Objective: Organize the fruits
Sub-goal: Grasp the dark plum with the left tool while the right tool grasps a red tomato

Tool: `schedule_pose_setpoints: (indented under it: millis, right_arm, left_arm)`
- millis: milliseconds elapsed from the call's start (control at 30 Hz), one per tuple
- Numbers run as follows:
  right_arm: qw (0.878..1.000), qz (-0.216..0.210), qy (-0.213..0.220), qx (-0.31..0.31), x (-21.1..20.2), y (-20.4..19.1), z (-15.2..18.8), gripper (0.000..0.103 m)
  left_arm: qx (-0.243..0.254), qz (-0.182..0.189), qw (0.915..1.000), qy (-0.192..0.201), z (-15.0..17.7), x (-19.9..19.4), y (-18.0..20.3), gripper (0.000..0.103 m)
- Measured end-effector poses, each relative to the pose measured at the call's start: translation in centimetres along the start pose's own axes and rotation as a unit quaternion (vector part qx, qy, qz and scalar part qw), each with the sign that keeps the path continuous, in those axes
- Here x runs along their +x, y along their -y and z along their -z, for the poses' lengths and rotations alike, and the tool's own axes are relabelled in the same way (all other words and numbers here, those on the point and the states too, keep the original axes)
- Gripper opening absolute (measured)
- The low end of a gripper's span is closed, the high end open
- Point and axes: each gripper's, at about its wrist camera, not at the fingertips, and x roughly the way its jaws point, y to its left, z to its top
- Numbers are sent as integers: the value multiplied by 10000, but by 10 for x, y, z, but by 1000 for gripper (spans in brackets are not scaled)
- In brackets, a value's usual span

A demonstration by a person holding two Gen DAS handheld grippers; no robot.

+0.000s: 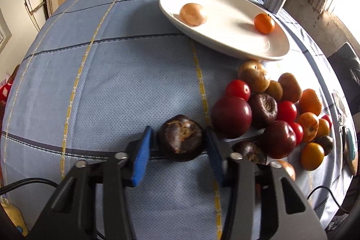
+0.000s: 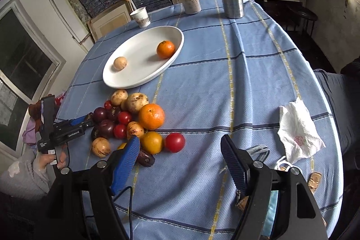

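Your left hand-held gripper (image 1: 180, 141) has its pads closed on a dark round fruit (image 1: 181, 137), still on the counter (image 1: 112, 82) at 9 o'clock of the pile. Right hand-held gripper (image 2: 180, 156) is wide open, w/ nothing in it. Lifting too fast, the fruit may slip; plate (image 1: 225, 42) is at 12 o'clock.

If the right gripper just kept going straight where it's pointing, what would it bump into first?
Probably just the blue checked tablecloth. The right gripper is open and empty, aimed down at bare cloth. The round red tomato lies just left of that line, so it likely misses it, though depth is hard to judge.
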Motion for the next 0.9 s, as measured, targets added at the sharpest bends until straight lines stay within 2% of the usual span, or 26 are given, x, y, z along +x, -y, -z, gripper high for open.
schedule_pose_setpoints:
  millis: [100,233,267,333,400,667,800,900]
  right_arm:
    - [9998,-27,-84,-197,8,-8,-1,75]
    - [9973,153,-367,-624,32,-12,6,74]
    - [9956,240,-456,-783,40,-14,9,72]
    - [9917,315,-616,-1080,54,-18,14,49]
    - [9897,335,-701,-1206,65,-19,18,44]
    - [9906,85,-723,-1158,87,-12,14,42]
    - [9904,10,-645,-1218,88,-15,11,36]
    - [9911,-79,-651,-1156,90,-13,9,36]
  left_arm:
    - [-66,-23,10000,-23,2,-2,0,41]
    - [-254,-89,9996,-56,10,-11,-6,41]
    - [-305,-98,9995,-52,13,-15,-7,41]
    - [-376,-99,9992,-25,18,-24,-9,41]
    - [-421,-87,9991,-1,21,-32,-10,41]
    - [-551,-136,9984,32,29,-52,-12,41]
    - [-574,-128,9983,15,31,-55,-11,41]
    - [-545,-82,9985,9,28,-55,-8,41]
